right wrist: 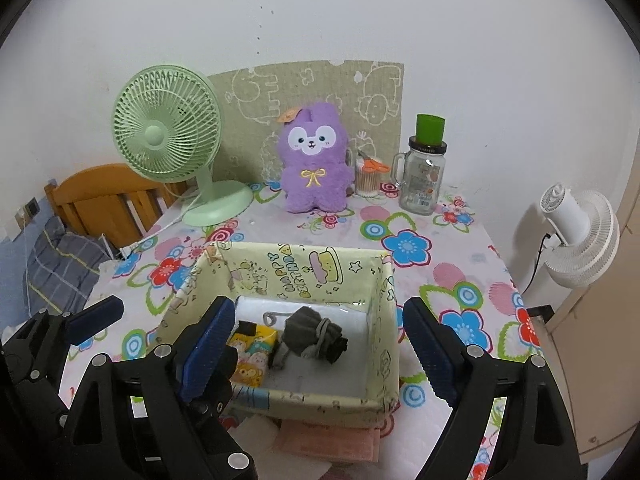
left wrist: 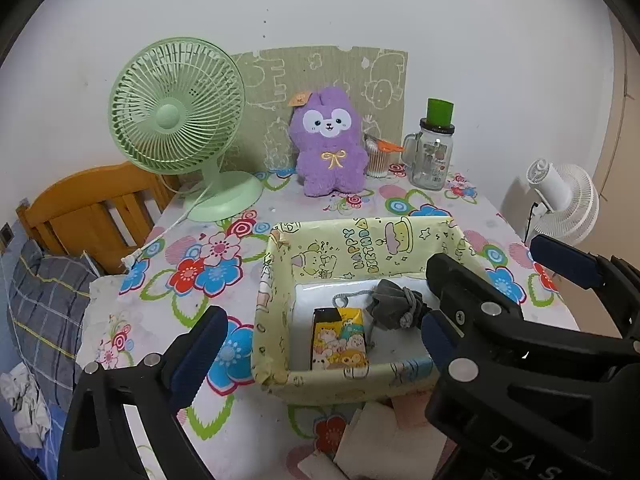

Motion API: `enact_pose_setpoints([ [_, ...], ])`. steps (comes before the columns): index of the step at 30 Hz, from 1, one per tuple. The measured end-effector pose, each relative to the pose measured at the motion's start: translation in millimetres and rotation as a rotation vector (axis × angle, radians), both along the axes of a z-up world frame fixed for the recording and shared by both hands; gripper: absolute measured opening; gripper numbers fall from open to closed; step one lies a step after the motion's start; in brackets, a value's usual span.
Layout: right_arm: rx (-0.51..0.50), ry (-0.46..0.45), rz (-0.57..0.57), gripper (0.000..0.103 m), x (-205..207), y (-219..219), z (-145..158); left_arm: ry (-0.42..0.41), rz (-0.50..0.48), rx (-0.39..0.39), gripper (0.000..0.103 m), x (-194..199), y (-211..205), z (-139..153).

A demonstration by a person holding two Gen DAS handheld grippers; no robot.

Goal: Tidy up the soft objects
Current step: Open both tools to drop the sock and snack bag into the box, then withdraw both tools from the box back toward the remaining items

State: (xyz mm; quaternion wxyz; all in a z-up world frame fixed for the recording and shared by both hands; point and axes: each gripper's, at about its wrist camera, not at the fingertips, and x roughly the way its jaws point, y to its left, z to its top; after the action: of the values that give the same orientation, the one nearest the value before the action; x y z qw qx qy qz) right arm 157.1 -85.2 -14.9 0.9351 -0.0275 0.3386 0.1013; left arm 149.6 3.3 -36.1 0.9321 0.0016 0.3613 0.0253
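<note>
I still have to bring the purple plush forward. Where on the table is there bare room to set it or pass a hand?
Free: the cloth between the green fan, the plush and the box, and right of the box below the jar. Crowded: the back row, and papers before the box.

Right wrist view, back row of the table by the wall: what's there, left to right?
Green desk fan → purple plush bunny → cotton swab jar with orange scissors on top → glass mug jar with the green cup on its lid.
</note>
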Motion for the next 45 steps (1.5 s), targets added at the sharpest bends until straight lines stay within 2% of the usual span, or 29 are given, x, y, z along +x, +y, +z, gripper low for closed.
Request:
enact_pose_setpoints([
  [18, -0.004, -0.053, -0.006, 0.092, -53.2, -3.9, 15.4, -0.046, 0.009, -0.009, 0.101, -50.7, -5.8, 12.1],
  [25, -0.006, -0.073, -0.016, 0.097, -73.6, -5.3, 16.6, -0.063, 0.003, -0.012, 0.103, -69.9, -6.7, 12.1],
  [45, -0.008, -0.062, -0.003, 0.097, -112.2, -5.5, -6.9, -0.037, 0.019, -0.013, 0.103, -108.2, -5.7, -14.3],
])
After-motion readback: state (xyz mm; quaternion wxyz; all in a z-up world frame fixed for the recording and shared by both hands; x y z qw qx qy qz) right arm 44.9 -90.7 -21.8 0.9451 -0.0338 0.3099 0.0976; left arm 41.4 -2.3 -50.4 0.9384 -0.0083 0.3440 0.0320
